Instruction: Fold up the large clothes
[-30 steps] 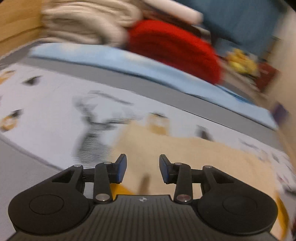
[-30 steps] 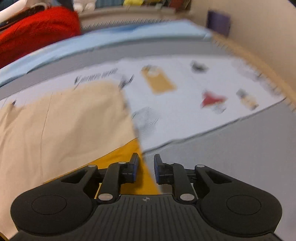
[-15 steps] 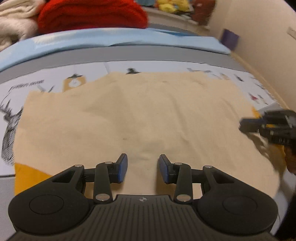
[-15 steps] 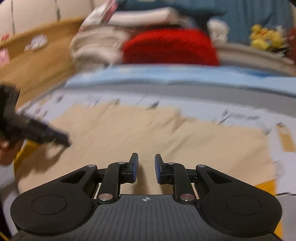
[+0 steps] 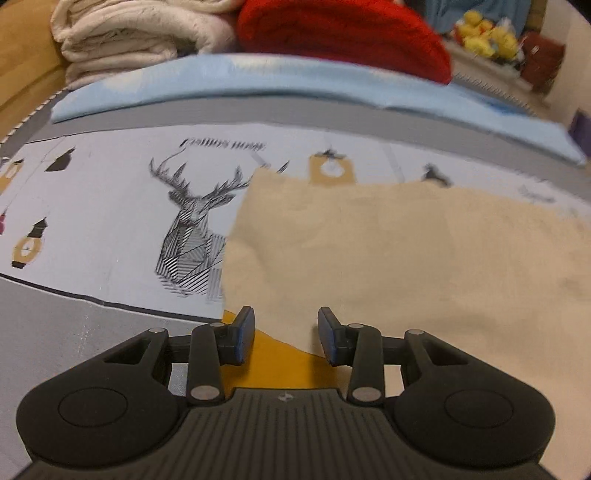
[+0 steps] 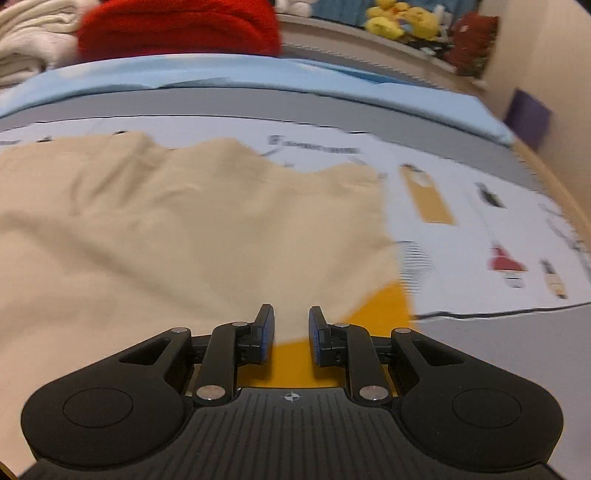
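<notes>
Left wrist view shows a big bed cover (image 5: 92, 206) with pictures on it — a deer head (image 5: 192, 236) is drawn in black lines. On top of the cover lies the beige cloth (image 5: 406, 258), spread out flat, with a few soft wrinkles. A yellow part (image 5: 266, 354) peeks out from under its near left corner. At the back sits a light blue sheet (image 5: 258, 81), and behind that a red blanket (image 5: 343, 33) and a pile of cream blankets (image 5: 136, 33). Yellow toy ducks (image 5: 484, 33) sit far back on the right.

The left gripper (image 5: 286, 339) hangs just over that near left corner. Its two fingers are spread apart and hold nothing.

Right wrist view shows the same beige cloth (image 6: 184, 229) from the other side. Its right edge ends on the bed cover (image 6: 480, 229), and a yellow corner (image 6: 376, 310) sticks out there too. The right gripper (image 6: 291, 334) is above this corner — its fingers are apart with a smaller gap, and nothing is between them.
</notes>
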Tool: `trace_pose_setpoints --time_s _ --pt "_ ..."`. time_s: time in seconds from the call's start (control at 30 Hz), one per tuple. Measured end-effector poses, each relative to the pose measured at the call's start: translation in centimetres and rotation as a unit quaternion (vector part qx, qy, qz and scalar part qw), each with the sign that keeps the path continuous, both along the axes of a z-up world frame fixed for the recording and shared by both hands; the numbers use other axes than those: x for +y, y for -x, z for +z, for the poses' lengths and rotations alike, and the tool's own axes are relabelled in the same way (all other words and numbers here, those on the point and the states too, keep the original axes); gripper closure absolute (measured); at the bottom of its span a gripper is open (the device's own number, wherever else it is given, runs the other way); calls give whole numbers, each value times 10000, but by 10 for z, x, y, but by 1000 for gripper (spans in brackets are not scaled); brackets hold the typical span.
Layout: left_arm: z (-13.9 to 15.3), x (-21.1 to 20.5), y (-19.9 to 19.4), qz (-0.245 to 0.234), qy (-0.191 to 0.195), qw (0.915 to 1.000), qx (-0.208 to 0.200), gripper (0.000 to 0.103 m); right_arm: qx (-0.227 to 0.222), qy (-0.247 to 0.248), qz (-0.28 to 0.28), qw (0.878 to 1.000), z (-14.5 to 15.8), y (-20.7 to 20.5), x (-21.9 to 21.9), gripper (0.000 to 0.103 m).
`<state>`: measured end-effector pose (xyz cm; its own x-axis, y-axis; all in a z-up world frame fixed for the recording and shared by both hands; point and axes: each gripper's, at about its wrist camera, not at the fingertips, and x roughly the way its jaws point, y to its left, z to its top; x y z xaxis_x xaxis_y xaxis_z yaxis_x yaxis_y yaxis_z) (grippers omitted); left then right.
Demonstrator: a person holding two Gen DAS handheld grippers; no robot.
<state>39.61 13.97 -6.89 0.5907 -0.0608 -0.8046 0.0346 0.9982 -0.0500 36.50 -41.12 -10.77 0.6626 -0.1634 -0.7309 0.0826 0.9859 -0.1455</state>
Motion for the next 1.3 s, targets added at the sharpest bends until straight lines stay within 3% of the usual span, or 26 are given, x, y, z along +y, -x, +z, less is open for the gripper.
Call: trace_pose_setpoints --time_s 0.13,0.17,0.23,0.33,0.47,0.53,0.6,0.67,0.7,0.77,0.83,0.9,1.0,1.1,1.17,1.23,1.3 --pt "14 11 22 -434 1195 9915 260 61 -466 -854 515 9939 30 41 -29 80" --pt "11 14 30 -667 1393 9870 442 61 -460 -1116 761 9898 34 55 -34 80" --pt "1 15 45 -1144 1411 9801 807 61 -302 -1217 1134 9856 33 73 -38 79" --pt "-27 13 71 -1564 547 9781 1262 62 376 -815 1336 9870 14 104 -48 79" --pt "-23 29 93 -1569 510 9787 1225 64 1312 -353 1173 9838 -21 141 -63 80" --pt "-20 29 106 -1711 169 9765 1298 64 1295 -319 1112 9848 -19 150 -69 80" --pt "-21 24 119 -1853 -461 9704 1478 64 1259 -286 894 9876 -12 155 -75 80" --pt "-15 25 127 -1608 -1099 9663 1686 64 1022 -113 687 9923 5 157 -77 80" --pt "-3 28 132 -1472 -1167 9704 1515 64 800 -2 582 9951 20 162 -76 80" --pt "32 32 146 -1190 -789 9851 956 64 179 151 436 9988 54 169 -73 80" --pt "61 33 163 -900 -364 9943 439 64 -487 28 269 9984 87 180 -68 77" --pt "84 28 186 -641 -58 9978 -161 64 -1094 -247 151 9936 118 199 -60 76" --pt "95 13 218 -396 215 9967 -682 63 -1764 -683 102 9819 144 231 -36 66" --pt "75 -4 240 -185 523 9957 -745 63 -2066 -1110 119 9720 142 256 -9 61" --pt "56 -11 240 34 746 9960 -496 63 -2065 -1310 122 9696 130 268 10 61" --pt "39 -12 240 286 1030 9939 -266 63 -1755 -1352 201 9749 110 275 27 61" --pt "27 -7 238 410 1305 9905 -106 63 -1553 -1006 381 9820 100 272 45 61"
